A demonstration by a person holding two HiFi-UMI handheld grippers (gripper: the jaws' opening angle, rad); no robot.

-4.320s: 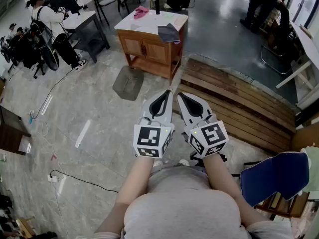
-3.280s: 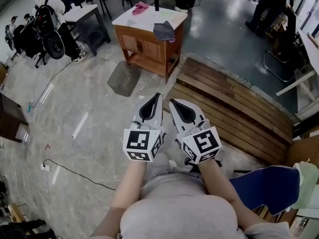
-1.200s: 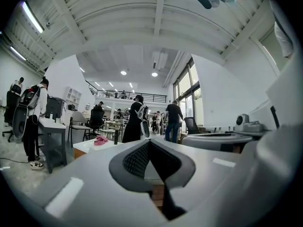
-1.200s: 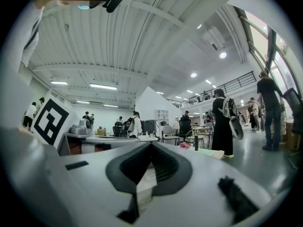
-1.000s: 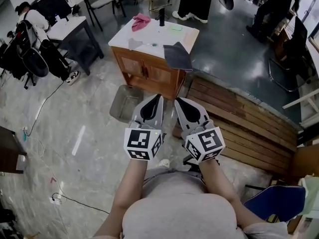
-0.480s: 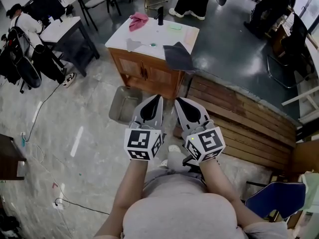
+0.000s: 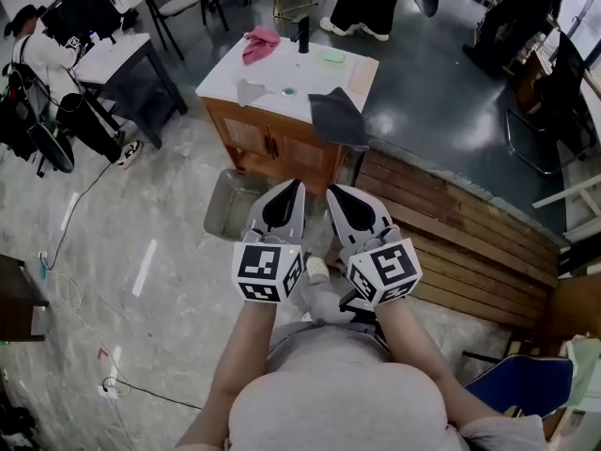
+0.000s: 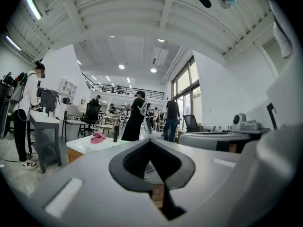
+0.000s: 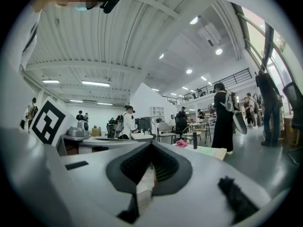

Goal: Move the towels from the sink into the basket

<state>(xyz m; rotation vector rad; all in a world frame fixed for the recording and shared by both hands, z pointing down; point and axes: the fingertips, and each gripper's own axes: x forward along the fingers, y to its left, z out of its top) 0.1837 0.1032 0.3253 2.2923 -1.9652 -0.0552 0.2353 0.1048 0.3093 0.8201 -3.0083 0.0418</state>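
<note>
Both hand-held grippers are level, side by side and just apart, pointing at the cabinet.
- Left gripper (image 7: 294, 188): jaws meet at the tips, nothing between them.
- Right gripper (image 7: 335, 195): jaws closed the same way, empty.

Print: each gripper carries a white marker cube (image 7: 268, 271) with black square code patterns, not letters.

Task things:
- A crumpled pink towel (image 7: 260, 42) lies on the far side of the white-topped wooden cabinet (image 7: 282, 144), ahead and left of the left gripper.
- A dark grey towel (image 7: 336, 117) hangs over the top's near edge, straight ahead of the right gripper.
- A pale grey patch on the top between the two could be cloth or basin; it cannot be told.
- A grey rectangular basket (image 7: 223, 205) sits on the floor at the cabinet's foot. It is just ahead and left of the left gripper, which hides part of it.

Room:
- Pale stone floor (image 7: 141, 214) lies open to the left gripper's left, with a thin cable (image 7: 84, 294) farther back.
- Slatted brown wooden decking (image 7: 451, 219) starts just right of the right gripper.

Around:
- A black upright fitting (image 7: 302, 34) stands on the top beside the pink towel.
- A dark table (image 7: 127, 69) and a seated person (image 7: 28, 50) are well off to the left.
- A blue chair seat (image 7: 512, 383) is behind and right.
</note>
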